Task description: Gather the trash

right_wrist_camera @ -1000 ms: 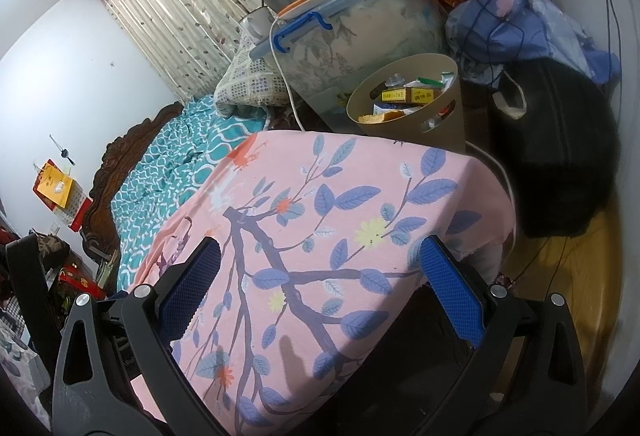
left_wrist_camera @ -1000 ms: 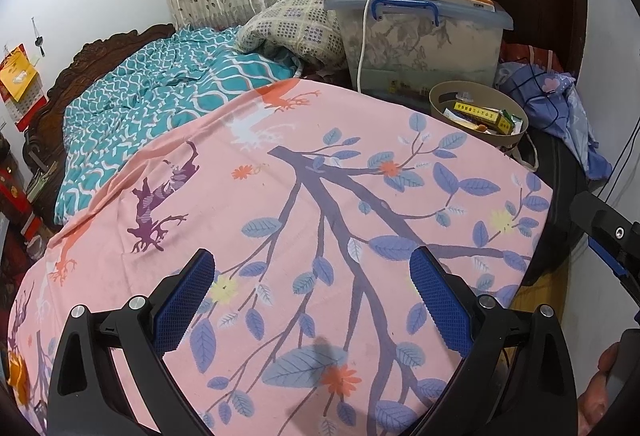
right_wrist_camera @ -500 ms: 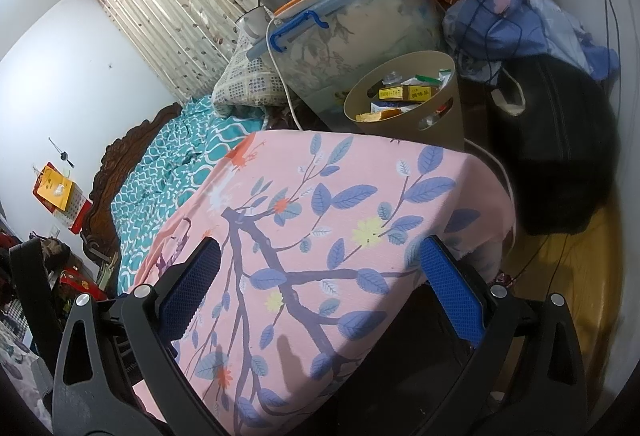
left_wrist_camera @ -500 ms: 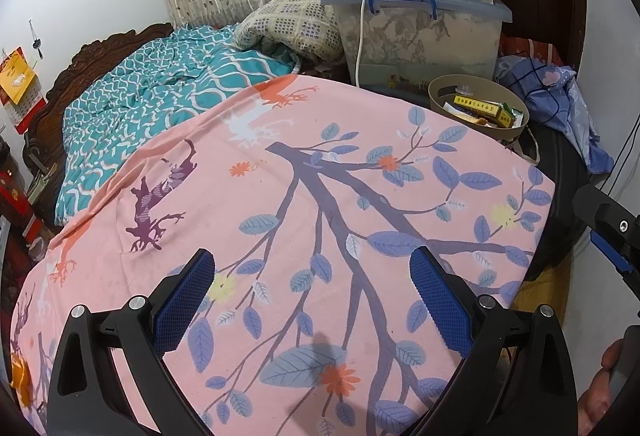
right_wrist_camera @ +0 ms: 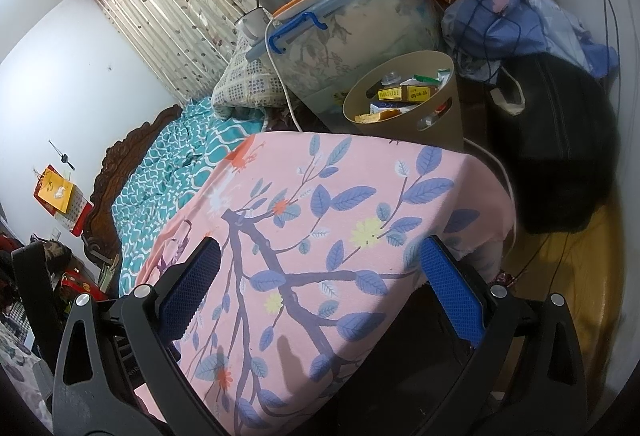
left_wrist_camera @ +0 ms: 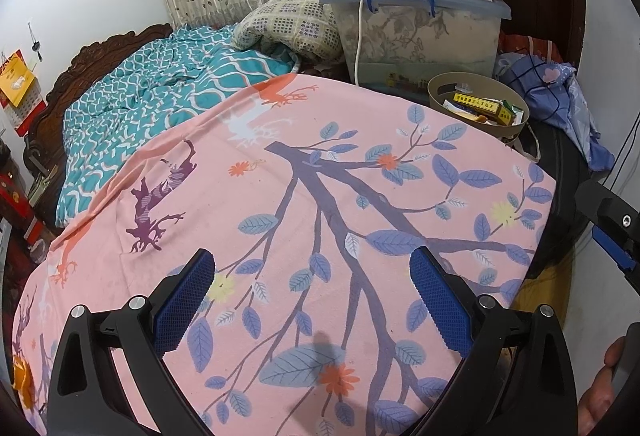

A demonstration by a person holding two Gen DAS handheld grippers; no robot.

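A beige waste bin (left_wrist_camera: 444, 101) stands past the far right corner of the bed, holding a yellow box (left_wrist_camera: 480, 104) and other scraps; in the right wrist view the bin (right_wrist_camera: 442, 124) shows the yellow box (right_wrist_camera: 416, 93) and an orange scrap. My left gripper (left_wrist_camera: 312, 292) is open and empty above the pink leaf-print sheet (left_wrist_camera: 280, 220). My right gripper (right_wrist_camera: 320, 284) is open and empty over the sheet's corner (right_wrist_camera: 320, 204). Part of the right gripper shows at the right edge of the left wrist view.
A clear storage box with a blue handle (left_wrist_camera: 420, 32) and a white cable (left_wrist_camera: 360, 32) stand behind the bin. A checked pillow (left_wrist_camera: 292, 20), a teal blanket (left_wrist_camera: 160, 104), blue clothes (right_wrist_camera: 520, 20) and a black bag (right_wrist_camera: 556, 156) lie around.
Both views have drifted slightly; the bin and storage box sit a little lower and closer in frame. Both grippers stay open and empty.
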